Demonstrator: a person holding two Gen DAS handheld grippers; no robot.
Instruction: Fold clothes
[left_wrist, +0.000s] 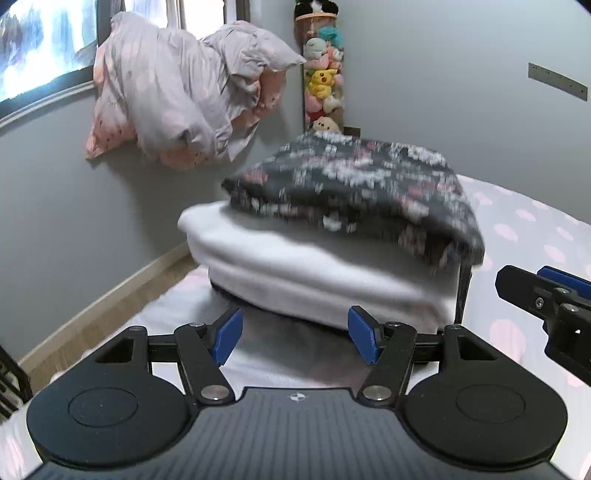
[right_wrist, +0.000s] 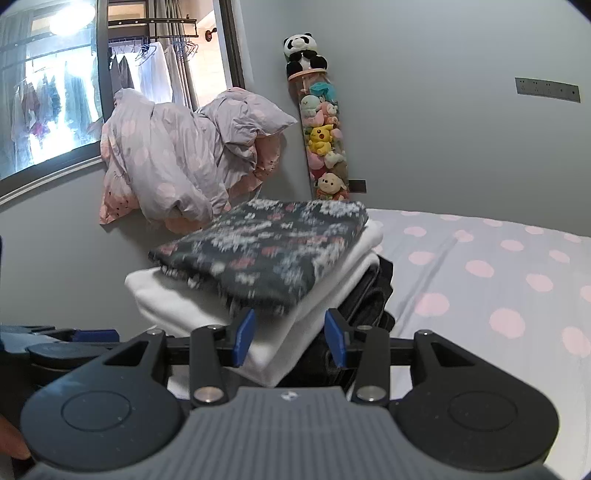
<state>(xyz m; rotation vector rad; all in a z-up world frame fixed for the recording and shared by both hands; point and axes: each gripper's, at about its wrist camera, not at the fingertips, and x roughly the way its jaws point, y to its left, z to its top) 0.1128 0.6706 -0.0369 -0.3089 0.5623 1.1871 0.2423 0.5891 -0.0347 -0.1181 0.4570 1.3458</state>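
Observation:
A stack of folded clothes sits on the bed. A dark floral garment (left_wrist: 351, 192) (right_wrist: 266, 251) lies on top, a thick white folded one (left_wrist: 295, 269) (right_wrist: 207, 306) is under it, and a dark garment (right_wrist: 373, 295) is at the bottom. My left gripper (left_wrist: 295, 338) is open just in front of the stack's near side, touching nothing. My right gripper (right_wrist: 290, 338) is open at the stack's near corner, and the white fold's corner reaches in between its blue pads (right_wrist: 243, 336). Each view catches the other gripper at its edge: the right gripper (left_wrist: 546, 295), the left gripper (right_wrist: 74, 339).
The bed sheet (right_wrist: 480, 266), white with pink dots, spreads out to the right. A crumpled grey-pink duvet (right_wrist: 177, 158) is piled against the wall behind the stack. A tall tube of plush toys (right_wrist: 325, 140) stands in the corner. A window (right_wrist: 55, 92) and floor (left_wrist: 110, 295) are at the left.

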